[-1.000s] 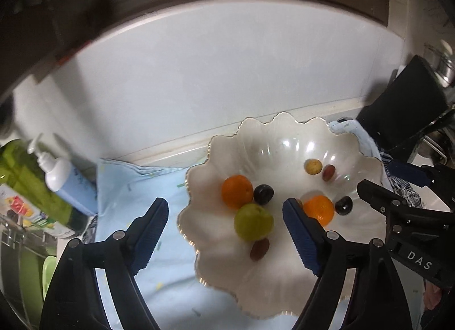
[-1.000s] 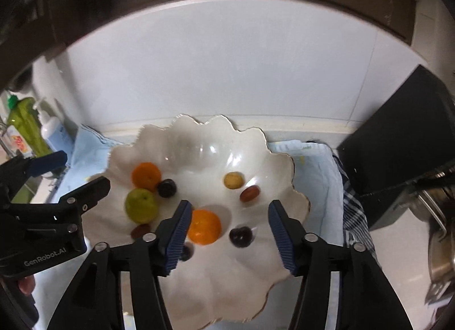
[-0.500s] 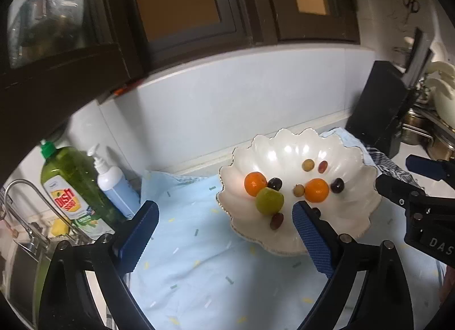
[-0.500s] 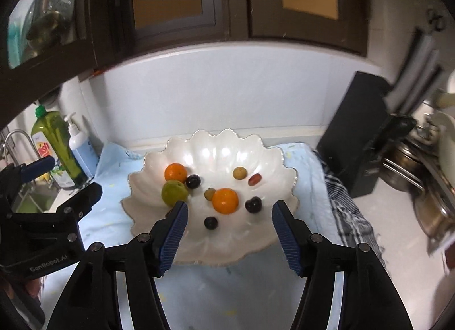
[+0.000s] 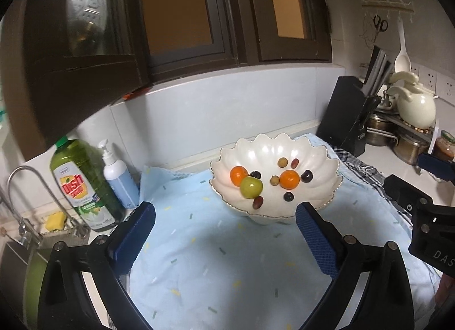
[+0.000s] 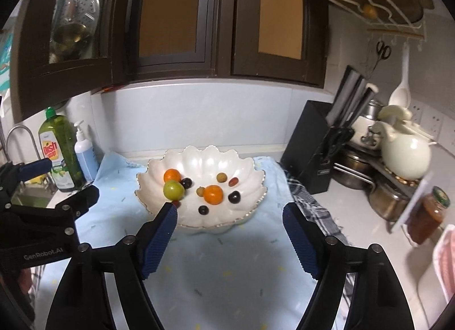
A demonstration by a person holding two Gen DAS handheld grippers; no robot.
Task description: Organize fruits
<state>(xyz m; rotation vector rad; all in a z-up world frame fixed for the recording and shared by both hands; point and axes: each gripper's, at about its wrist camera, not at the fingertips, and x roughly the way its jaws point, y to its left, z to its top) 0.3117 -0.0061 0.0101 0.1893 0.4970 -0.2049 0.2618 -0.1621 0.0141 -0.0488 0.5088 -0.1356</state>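
My left claw and right claw have just been opening and stand apart, empty, below the fruit bowl.

bowl: glossy, pearly ceramic, looks smooth
cloth: matt blue fabric
pads: ribbed blue rubber
pots: shiny metal

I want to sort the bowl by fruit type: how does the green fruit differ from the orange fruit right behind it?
The green fruit is yellow-green and looks slightly larger; the orange fruit behind it is bright orange. The green one lies nearer the bowl's front rim and partly hides the orange one, which lies further back. Both are round, rest inside the white scalloped bowl and sit close together; contact is unclear.
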